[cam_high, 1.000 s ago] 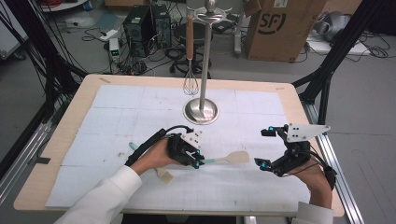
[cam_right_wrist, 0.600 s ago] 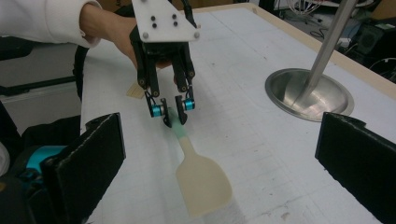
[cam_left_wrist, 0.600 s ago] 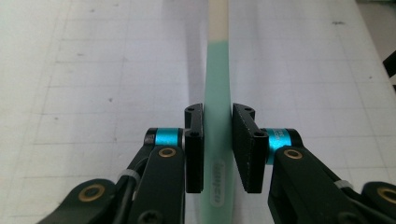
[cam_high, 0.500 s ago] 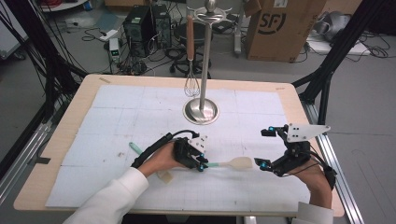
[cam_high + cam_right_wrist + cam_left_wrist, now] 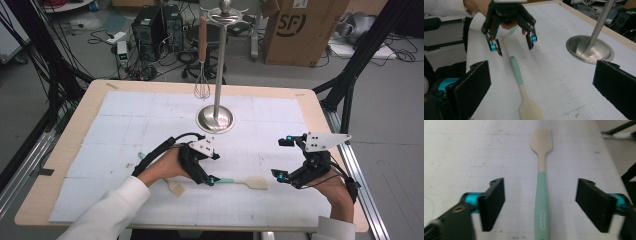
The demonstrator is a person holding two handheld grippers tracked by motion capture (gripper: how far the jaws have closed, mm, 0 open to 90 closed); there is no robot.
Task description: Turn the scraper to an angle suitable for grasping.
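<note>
The spatula (image 5: 242,181) lies flat on the white mat (image 5: 125,125) on the bench (image 5: 70,145), near the 6 o'clock edge in the high view. Its green handle points to 9 o'clock and its pale blade to 3 o'clock. The left gripper (image 5: 210,170) is at the handle end. Its jaws have just been opening and now stand wide, one on each side of the handle, not touching it. In the left gripper view the spatula (image 5: 542,182) runs straight up to 12 o'clock between the two black pads (image 5: 492,203). The right gripper (image 5: 284,159) sits at 3 o'clock from the blade, with its jaws wide and nothing in them. A second spatula (image 5: 175,187) lies under the left hand (image 5: 162,167). A metal stand (image 5: 216,117) holds a whisk (image 5: 202,75) at 12 o'clock
</note>
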